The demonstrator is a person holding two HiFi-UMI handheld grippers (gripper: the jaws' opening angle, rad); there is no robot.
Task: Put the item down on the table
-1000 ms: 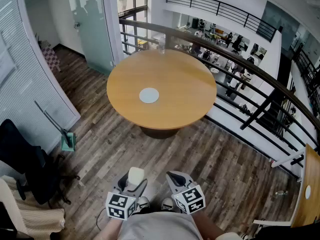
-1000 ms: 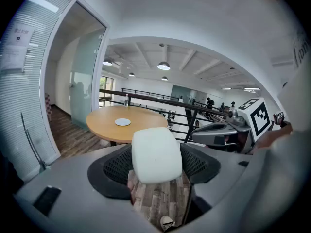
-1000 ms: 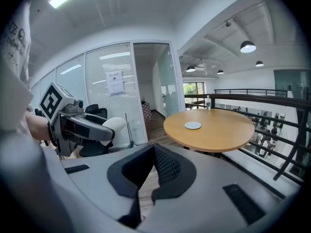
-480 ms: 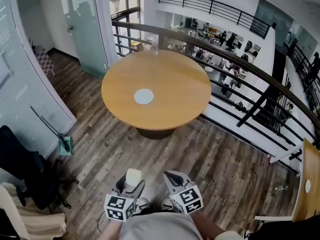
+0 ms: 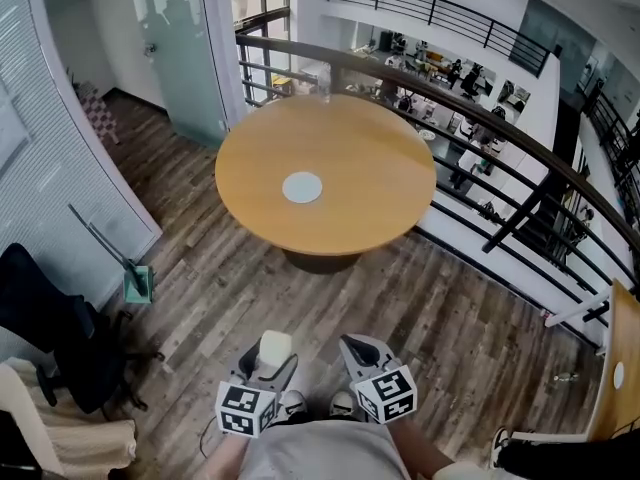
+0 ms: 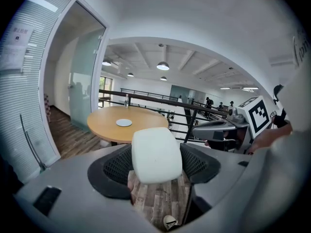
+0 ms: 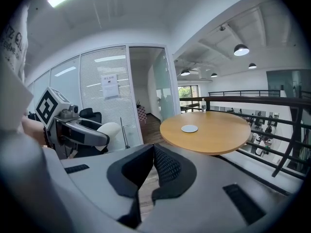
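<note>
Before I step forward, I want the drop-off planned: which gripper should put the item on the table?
Left. The left gripper holds the white block between its fingers; the right gripper is shut and empty. Neither is nearer the table.

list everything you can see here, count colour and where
table: one, light wood, round, ahead across the floor
disc: one, white, flat near the table's middle
bottle: one, clear, at the table's far edge by the railing
railing: one, dark bars under a wooden top rail, curving behind the table
office chair: one, black, at the left by the blinds
dustpan: one, green, long handle, on the floor at the left
item: one, white, rounded block, between the left gripper's jaws
left gripper: one, grey, low by the person's body, jaws shut on the item
right gripper: one, grey, beside it, jaws together, empty
</note>
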